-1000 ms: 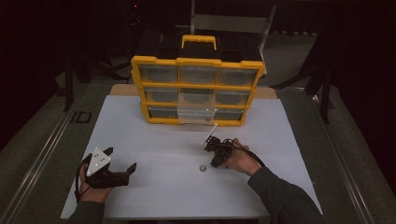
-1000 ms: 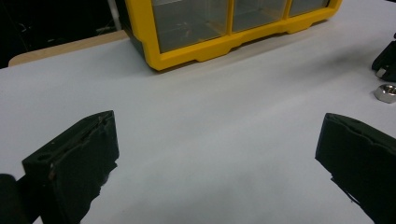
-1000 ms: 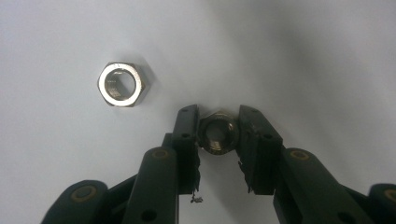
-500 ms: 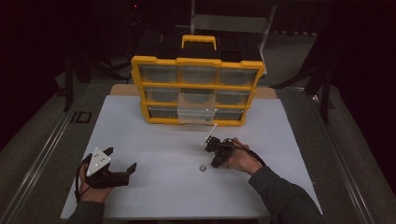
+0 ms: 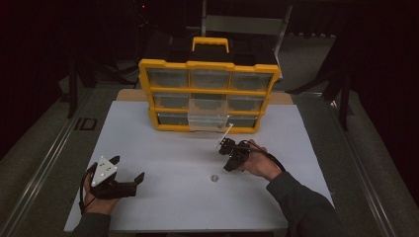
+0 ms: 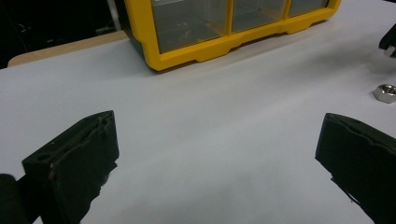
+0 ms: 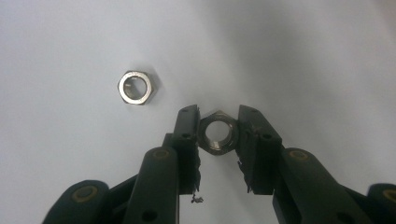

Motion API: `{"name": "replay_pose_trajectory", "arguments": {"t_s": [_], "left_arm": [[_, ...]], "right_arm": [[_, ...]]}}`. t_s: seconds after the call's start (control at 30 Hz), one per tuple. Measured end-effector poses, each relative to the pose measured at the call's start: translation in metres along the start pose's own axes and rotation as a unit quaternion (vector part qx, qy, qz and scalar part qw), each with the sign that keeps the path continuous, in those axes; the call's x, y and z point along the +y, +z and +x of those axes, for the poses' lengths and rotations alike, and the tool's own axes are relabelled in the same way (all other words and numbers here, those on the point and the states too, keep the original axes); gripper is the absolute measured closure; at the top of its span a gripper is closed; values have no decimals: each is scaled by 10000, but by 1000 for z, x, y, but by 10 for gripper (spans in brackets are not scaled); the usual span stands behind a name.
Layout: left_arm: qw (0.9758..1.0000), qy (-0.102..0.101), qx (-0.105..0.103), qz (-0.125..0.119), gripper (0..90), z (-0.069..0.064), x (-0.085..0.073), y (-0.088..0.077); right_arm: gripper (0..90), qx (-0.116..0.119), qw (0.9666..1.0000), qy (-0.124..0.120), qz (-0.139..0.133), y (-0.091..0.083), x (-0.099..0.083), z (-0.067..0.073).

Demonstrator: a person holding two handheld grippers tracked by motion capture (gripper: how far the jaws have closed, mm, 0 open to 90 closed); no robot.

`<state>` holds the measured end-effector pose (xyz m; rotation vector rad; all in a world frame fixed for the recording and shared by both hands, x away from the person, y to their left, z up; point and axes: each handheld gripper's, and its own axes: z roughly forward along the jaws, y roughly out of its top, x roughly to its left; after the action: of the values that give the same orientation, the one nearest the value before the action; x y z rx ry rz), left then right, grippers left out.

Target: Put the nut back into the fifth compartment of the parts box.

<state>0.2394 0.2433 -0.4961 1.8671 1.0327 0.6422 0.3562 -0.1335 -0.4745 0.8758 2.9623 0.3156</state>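
Note:
In the right gripper view my right gripper (image 7: 218,116) is shut on a steel hex nut (image 7: 218,133), its pads pressing the nut's flat sides just above the white table. A second hex nut (image 7: 136,87) lies loose on the table ahead and to the left of the jaws. From the high view this loose nut (image 5: 214,178) sits a little left of the right gripper (image 5: 231,157), near the table's middle. My left gripper (image 5: 127,169) rests at the near left, jaws wide apart with nothing between them. In its own view, the left gripper (image 6: 217,140) looks across bare table toward the nut (image 6: 385,93).
A yellow organizer (image 5: 207,74) with clear drawers stands at the back centre of the white table (image 5: 163,143). One bottom-middle drawer (image 5: 207,121) is pulled out toward me. The organizer's base corner (image 6: 187,58) lies ahead of the left gripper. Dark floor surrounds the table.

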Motion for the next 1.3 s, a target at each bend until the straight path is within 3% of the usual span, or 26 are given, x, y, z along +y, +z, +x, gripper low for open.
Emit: {"name": "replay_pose_trajectory", "arguments": {"t_s": [1.3], "left_arm": [[10000,-17,-4,26,0,0,0,0]], "right_arm": [[702,-194,9992,-208,-293,-65,16,-8]]}}
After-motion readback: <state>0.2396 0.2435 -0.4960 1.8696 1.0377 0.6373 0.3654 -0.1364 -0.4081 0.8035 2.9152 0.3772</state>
